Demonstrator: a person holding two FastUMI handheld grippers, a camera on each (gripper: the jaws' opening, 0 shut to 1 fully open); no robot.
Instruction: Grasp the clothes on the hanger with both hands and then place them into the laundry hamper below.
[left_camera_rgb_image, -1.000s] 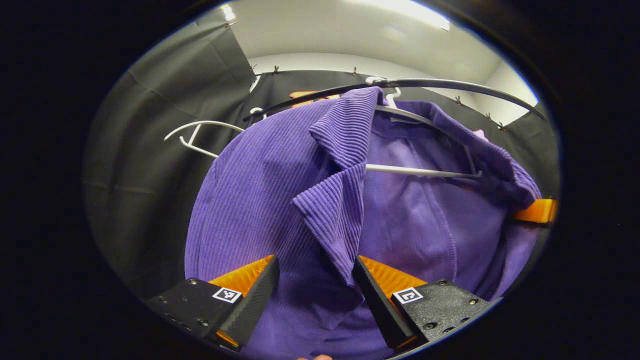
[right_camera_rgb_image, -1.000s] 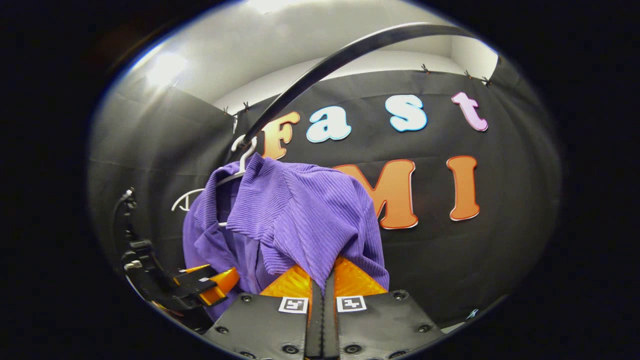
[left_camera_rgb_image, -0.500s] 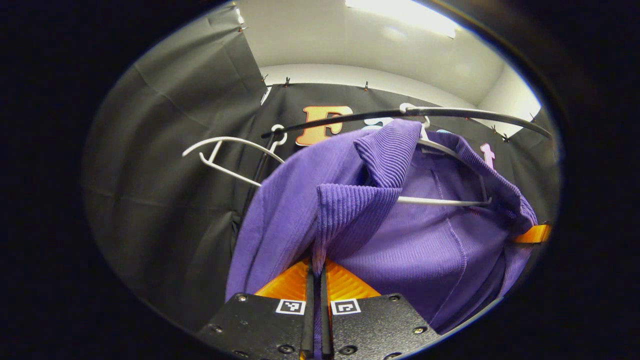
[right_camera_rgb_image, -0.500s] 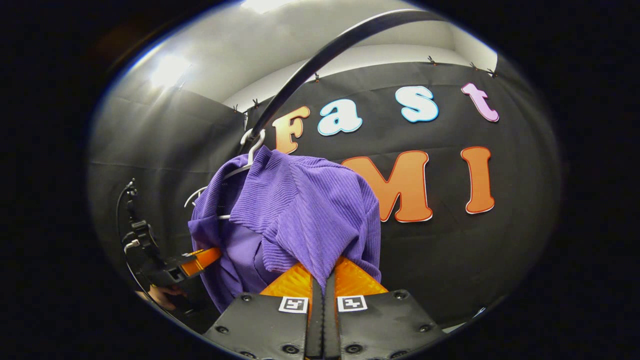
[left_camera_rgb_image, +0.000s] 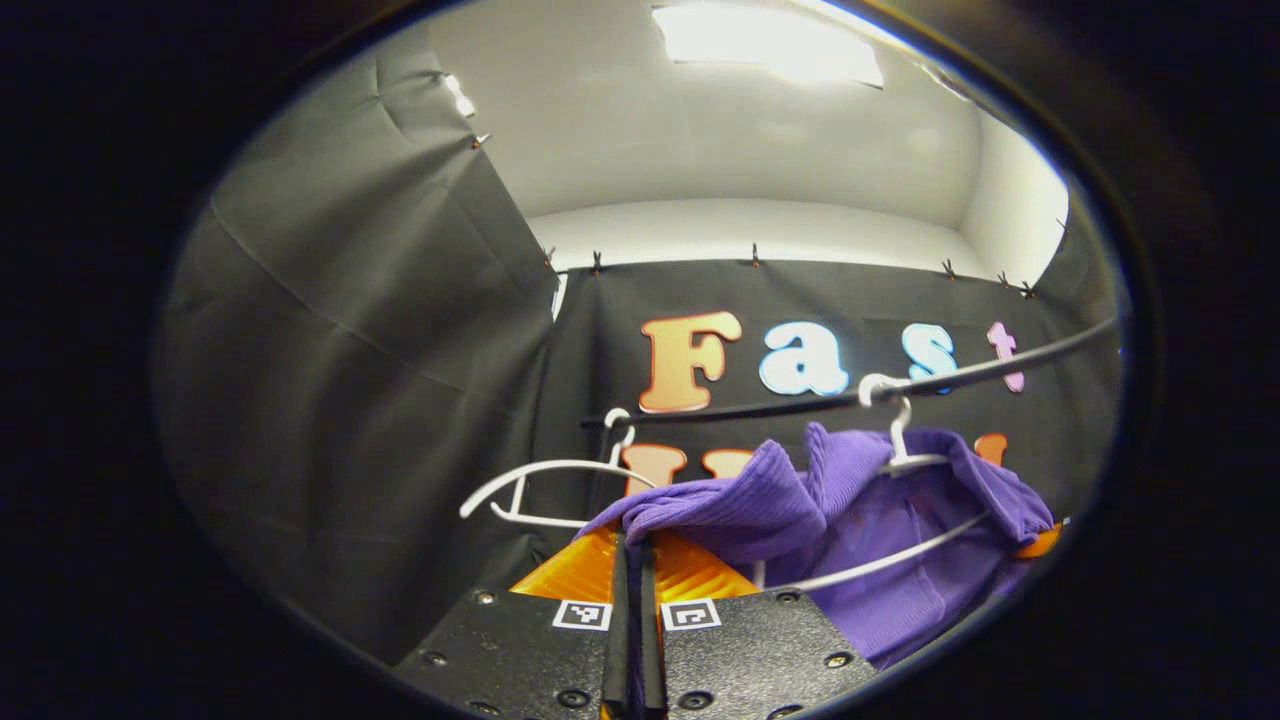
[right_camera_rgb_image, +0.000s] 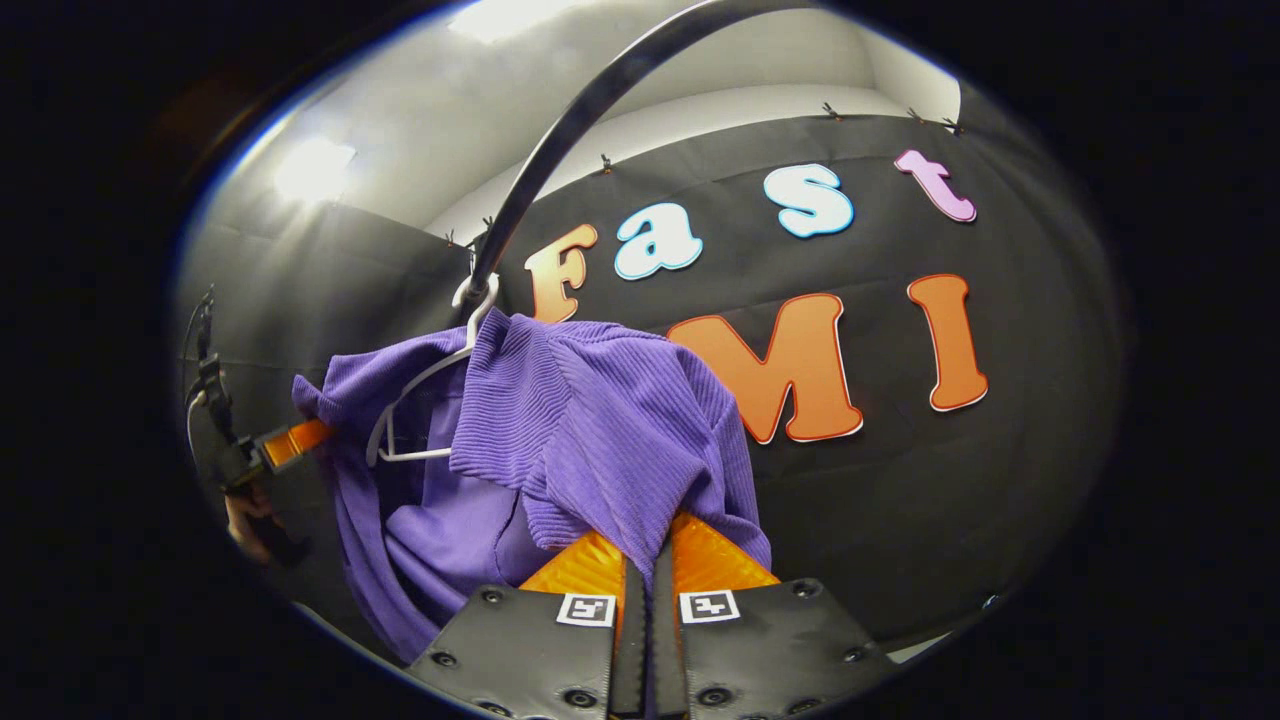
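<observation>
Holding: we have the purple garment (left_camera_rgb_image: 880, 520) pinched from both sides, it hangs at the rail (left_camera_rgb_image: 800, 405), partly on its hanger.
Left gripper (left_camera_rgb_image: 630, 545): jaws nearly closed, with a fold of ribbed purple fabric clamped between them; cloth runs from the tips up and right toward the hanger.
Right gripper (right_camera_rgb_image: 645, 550): jaws nearly closed, gripping the hem of the garment's ribbed panel; fabric drapes down into the tips.
Garment: ribbed knit, purple, spread between our two grips; in the right gripper view (right_camera_rgb_image: 590, 420) one shoulder is pulled out to the left, the other panel falls to our tips.
Loaded hanger (left_camera_rgb_image: 900, 460): white, hook on the rail; its lower bar shows bare across the front of the cloth, tilted. In the right gripper view (right_camera_rgb_image: 420, 400) the near arm of the hanger is exposed, fabric off it.
Spare hanger (left_camera_rgb_image: 540, 490): white, bare, hooked on the same rail, left of the garment, just beside it.
Rail: dark curved bar, runs above the garment in both views (right_camera_rgb_image: 560, 130).
Other gripper, seen from the right gripper view (right_camera_rgb_image: 290, 442): at far left edge, tip touching the garment's outstretched shoulder; a hand (right_camera_rgb_image: 245, 510) holds it from below.
Backdrop: black cloth booth wall (left_camera_rgb_image: 350, 350), white ceiling with a light panel (left_camera_rgb_image: 765, 45).
</observation>
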